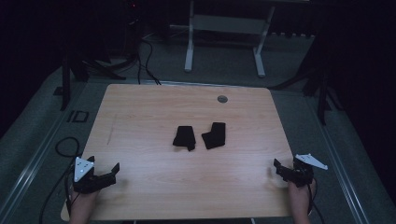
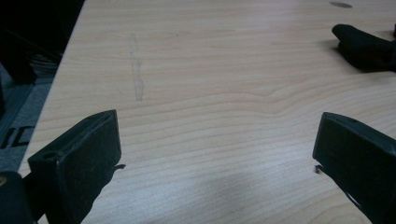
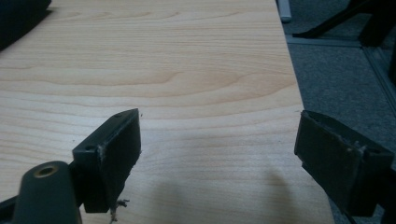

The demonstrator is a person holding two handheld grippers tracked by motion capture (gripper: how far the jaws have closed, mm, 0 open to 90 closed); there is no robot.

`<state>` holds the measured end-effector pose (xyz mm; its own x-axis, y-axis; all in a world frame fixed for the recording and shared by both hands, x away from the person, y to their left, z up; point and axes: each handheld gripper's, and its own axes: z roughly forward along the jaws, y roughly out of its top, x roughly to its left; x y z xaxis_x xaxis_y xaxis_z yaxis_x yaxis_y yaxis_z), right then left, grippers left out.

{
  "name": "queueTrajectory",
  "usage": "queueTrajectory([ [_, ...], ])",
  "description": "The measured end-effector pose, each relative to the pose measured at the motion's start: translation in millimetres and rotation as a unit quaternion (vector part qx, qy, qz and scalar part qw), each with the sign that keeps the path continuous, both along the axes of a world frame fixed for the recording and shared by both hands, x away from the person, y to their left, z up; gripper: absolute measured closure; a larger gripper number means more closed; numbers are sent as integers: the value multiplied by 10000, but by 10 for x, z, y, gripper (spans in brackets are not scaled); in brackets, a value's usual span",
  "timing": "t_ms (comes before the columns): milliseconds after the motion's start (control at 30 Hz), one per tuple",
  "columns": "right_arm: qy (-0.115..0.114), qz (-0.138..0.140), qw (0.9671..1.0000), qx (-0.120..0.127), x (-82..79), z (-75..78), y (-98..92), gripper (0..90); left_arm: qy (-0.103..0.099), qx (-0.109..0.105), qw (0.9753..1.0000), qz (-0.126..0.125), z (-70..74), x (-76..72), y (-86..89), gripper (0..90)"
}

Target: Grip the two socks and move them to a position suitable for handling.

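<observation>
Socks (image 1: 201, 136), two dark bundles, lie mid-table (image 1: 140, 112), well apart from the left gripper (image 1: 103, 171) and right gripper (image 1: 280, 169), both spread wide for reaching.

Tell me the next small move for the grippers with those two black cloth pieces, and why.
Probably bring the left gripper forward toward the left black cloth piece. Both it and the right gripper sit open and empty at the near table corners, well apart from that piece and the right black cloth piece at mid-table.
</observation>
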<state>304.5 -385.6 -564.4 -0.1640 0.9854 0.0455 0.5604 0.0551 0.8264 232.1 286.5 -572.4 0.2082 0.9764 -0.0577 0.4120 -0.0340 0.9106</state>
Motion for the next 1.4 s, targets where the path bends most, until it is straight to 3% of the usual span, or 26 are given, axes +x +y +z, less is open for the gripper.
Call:
queueTrajectory([
  [133,27,109,9999,73,-1,0,-15,135,-107,-156,9998,48,20,-10,5,13],
  [300,87,238,9996,132,7,-1,-18,130,-109,-110,9999,-23,27,-13,-31,13],
  [400,145,476,9987,138,15,49,26,128,-157,-106,9998,-85,45,-20,-92,13],
  [467,149,578,9982,102,22,79,64,128,-115,-50,9999,-97,53,-22,-129,13],
  [667,300,850,9959,90,91,149,230,127,81,-246,9994,-228,78,-24,-173,13],
  [800,338,1059,9938,16,156,231,351,127,208,-314,9986,-361,78,-17,-185,13],
  [1100,373,1550,9868,272,358,352,661,128,221,-368,9988,-222,82,-18,-182,13],
  [1300,422,1724,9841,74,504,402,886,130,206,-247,9986,-410,91,-24,-223,13],
  [1400,407,1973,9795,-12,605,418,1075,128,226,-164,9980,-567,89,-19,-278,13],
])
